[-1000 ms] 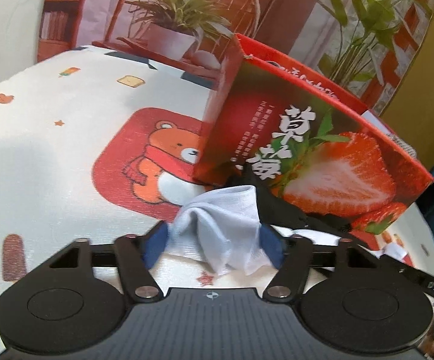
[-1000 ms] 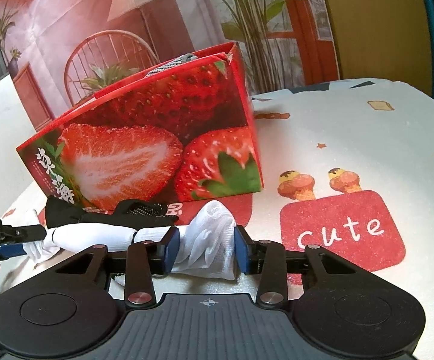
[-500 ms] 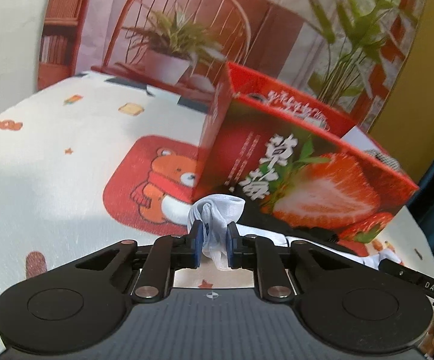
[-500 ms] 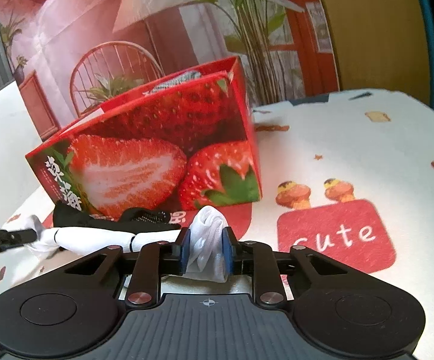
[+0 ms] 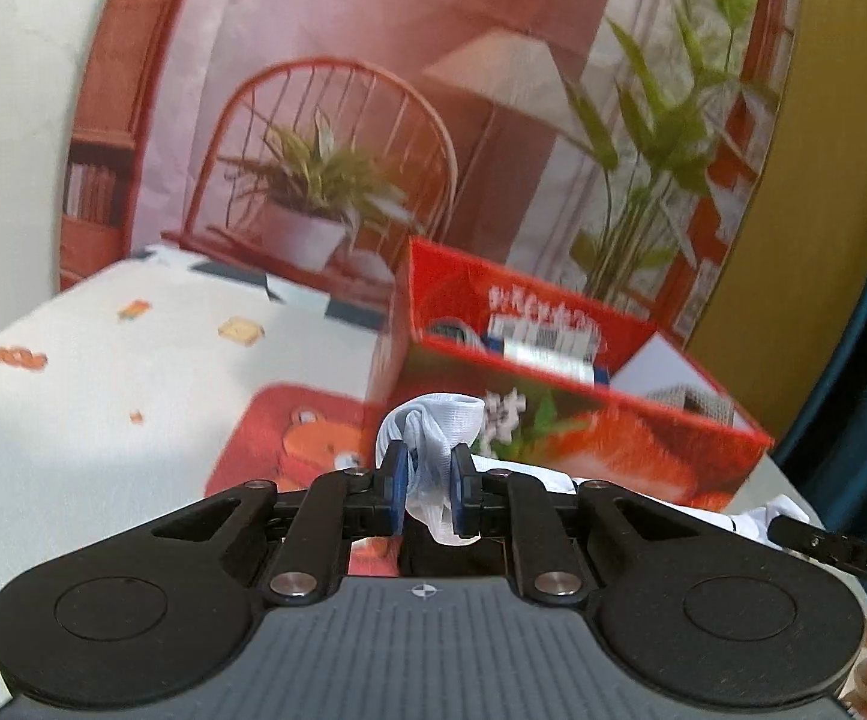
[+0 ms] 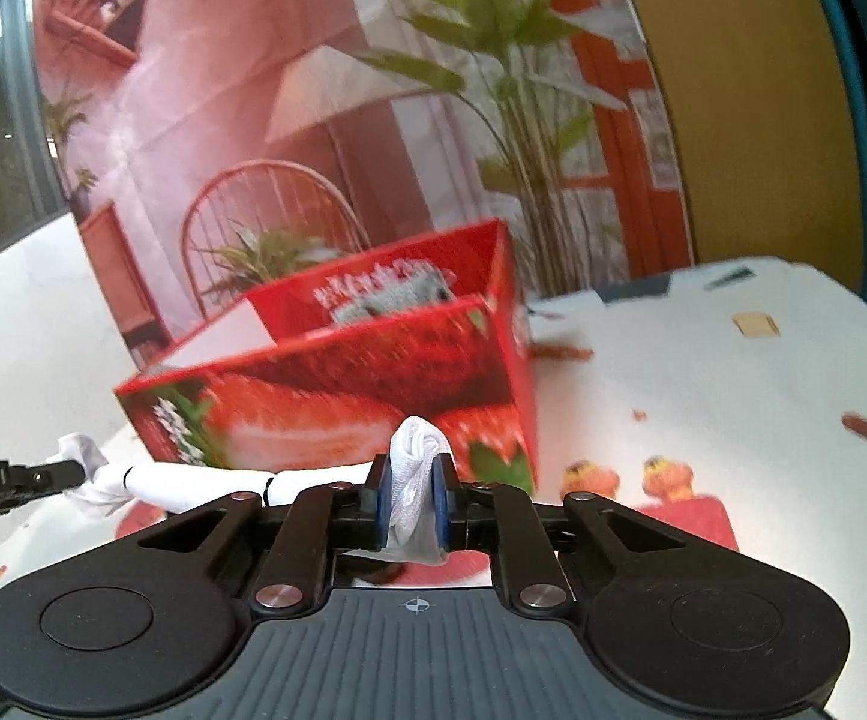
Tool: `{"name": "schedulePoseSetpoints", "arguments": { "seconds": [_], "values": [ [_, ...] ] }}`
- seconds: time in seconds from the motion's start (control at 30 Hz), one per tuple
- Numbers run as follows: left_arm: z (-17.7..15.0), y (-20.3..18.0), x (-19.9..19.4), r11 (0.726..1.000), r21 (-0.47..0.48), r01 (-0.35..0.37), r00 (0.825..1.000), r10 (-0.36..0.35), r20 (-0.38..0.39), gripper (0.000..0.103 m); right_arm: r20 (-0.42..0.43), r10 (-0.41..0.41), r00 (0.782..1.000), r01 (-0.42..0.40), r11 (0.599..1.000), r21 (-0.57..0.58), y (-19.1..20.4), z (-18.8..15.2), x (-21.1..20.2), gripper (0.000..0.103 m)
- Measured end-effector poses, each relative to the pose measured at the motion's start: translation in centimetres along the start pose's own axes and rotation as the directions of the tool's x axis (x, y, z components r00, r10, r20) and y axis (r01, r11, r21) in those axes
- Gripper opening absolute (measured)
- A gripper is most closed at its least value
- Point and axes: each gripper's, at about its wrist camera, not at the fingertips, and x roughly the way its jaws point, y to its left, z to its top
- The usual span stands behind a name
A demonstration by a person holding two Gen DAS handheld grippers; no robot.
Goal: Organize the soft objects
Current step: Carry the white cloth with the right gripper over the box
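Observation:
A white sock (image 5: 433, 450) is stretched between both grippers, lifted above the table in front of the red strawberry box (image 5: 583, 420). My left gripper (image 5: 427, 489) is shut on one end of the sock. My right gripper (image 6: 410, 495) is shut on the other end (image 6: 412, 468); the sock's body (image 6: 205, 483) runs left to the other gripper's tip (image 6: 19, 480). The box (image 6: 373, 396) is open on top and holds grey and white items (image 6: 391, 300).
The table has a white cloth with cartoon prints: a bear patch (image 5: 301, 444) on the left, a red patch (image 6: 679, 516) on the right. A printed backdrop (image 5: 337, 120) of a chair and plants stands behind the table.
Both grippers closed on the sock's ends and rose with it. The box's open top now shows from above, and the black item by the box has dropped out of sight.

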Motion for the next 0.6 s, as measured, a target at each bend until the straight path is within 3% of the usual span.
{"name": "schedulePoseSetpoints", "arguments": {
  "seconds": [0.37, 0.6],
  "values": [
    [4.4, -2.5, -1.7, 0.994, 0.112, -0.011, 0.992, -0.003, 0.125, 0.015, 0.097, 0.058, 0.994, -0.051, 0.996, -0.08, 2.1, 4.2, -0.9, 0.013],
    [7.8, -5.2, 0.9, 0.98, 0.195, -0.037, 0.988, 0.007, 0.154, 0.014, 0.144, 0.043, 0.989, -0.03, 0.996, -0.09, 1.9, 8.5, 0.8, 0.013]
  ]
}}
